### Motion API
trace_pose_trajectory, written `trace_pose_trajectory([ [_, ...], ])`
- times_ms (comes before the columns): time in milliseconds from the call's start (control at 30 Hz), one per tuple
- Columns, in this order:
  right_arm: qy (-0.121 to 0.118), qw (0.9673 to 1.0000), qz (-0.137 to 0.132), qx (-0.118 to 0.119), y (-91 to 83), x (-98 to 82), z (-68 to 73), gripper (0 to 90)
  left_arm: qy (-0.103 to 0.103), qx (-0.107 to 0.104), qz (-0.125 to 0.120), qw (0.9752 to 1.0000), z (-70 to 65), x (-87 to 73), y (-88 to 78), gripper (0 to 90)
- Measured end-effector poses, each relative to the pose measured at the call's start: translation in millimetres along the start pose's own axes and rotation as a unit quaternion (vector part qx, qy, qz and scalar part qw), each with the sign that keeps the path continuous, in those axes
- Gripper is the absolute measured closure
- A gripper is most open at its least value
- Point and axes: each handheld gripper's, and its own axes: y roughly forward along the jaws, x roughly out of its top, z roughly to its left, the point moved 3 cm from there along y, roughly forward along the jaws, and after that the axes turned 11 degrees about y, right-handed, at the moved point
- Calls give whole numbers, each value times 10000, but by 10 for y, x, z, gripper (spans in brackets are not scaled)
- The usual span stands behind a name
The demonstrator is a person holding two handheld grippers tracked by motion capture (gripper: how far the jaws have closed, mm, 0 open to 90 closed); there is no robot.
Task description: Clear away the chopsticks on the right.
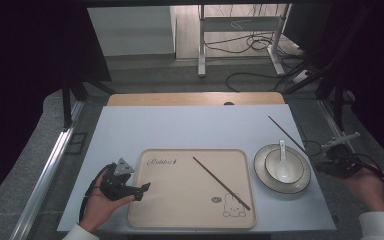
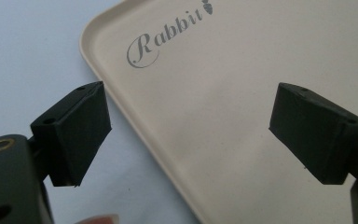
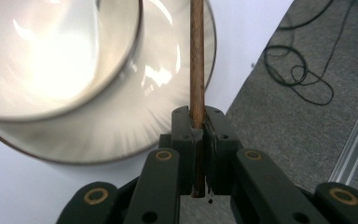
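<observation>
A dark wooden chopstick (image 1: 286, 132) slants up off the table's right side, and my right gripper (image 1: 316, 156) is shut on its near end beside the plate. In the right gripper view the jaws (image 3: 198, 119) pinch the chopstick (image 3: 196, 56), which points out over the plate's rim (image 3: 121, 130). A second chopstick (image 1: 221, 183) lies diagonally on the beige tray (image 1: 180, 210). My left gripper (image 1: 142, 190) is open at the tray's left edge. Its jaws (image 2: 189, 126) straddle the tray rim (image 2: 135, 121) with nothing between them.
A white bowl (image 1: 284, 165) with a white spoon (image 1: 282, 159) sits on a dark-rimmed plate (image 1: 261, 172) right of the tray. The tray rests on a pale blue mat (image 1: 190, 125). Cables (image 1: 250, 45) and a table leg lie on the floor beyond.
</observation>
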Motion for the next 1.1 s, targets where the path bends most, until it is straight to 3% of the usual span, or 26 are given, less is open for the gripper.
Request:
trace_pose_trajectory([
  [67, 165, 9995, -262, 76, -101, 48, 99, 834, -4, 1, 0, 10000, 2, 0, 1, 127],
  [167, 255, 9987, -413, 145, -179, 83, 185, 833, -8, -5, 2, 10000, 3, 1, -3, 127],
  [233, 319, 9968, -644, 355, -296, 136, 340, 833, -10, -4, -5, 10000, 2, 1, -7, 127],
  [267, 319, 9968, -644, 355, -296, 136, 340, 833, -10, -4, -5, 10000, 2, 1, -7, 127],
  [300, 301, 9958, -718, 483, -351, 163, 456, 833, -3, -2, -12, 10000, 0, 2, -11, 127],
  [367, 331, 9955, -717, 520, -363, 171, 511, 833, -3, 1, -26, 10000, 0, 3, -11, 127],
  [467, 316, 9940, -731, 753, -371, 191, 748, 832, -2, -3, -31, 10000, 2, 3, -14, 127],
  [500, 316, 9940, -731, 753, -371, 191, 748, 832, -2, -3, -31, 10000, 2, 3, -14, 127],
  [533, 256, 9928, -718, 929, -349, 192, 879, 832, -2, -5, -26, 10000, 2, 3, -12, 127],
  [633, 84, 9903, -686, 1207, -296, 184, 1097, 832, 3, -3, -25, 10000, 2, 2, -13, 127],
  [933, -493, 9878, -385, 1426, -128, 167, 1638, 832, 13, -8, -30, 10000, -1, 3, -12, 127],
  [1000, -523, 9867, -360, 1495, -117, 167, 1690, 832, 13, -8, -33, 10000, 1, 2, -13, 127],
  [1100, -664, 9832, -224, 1685, -53, 149, 1892, 832, 22, -11, -35, 10000, 1, 1, -15, 127],
])
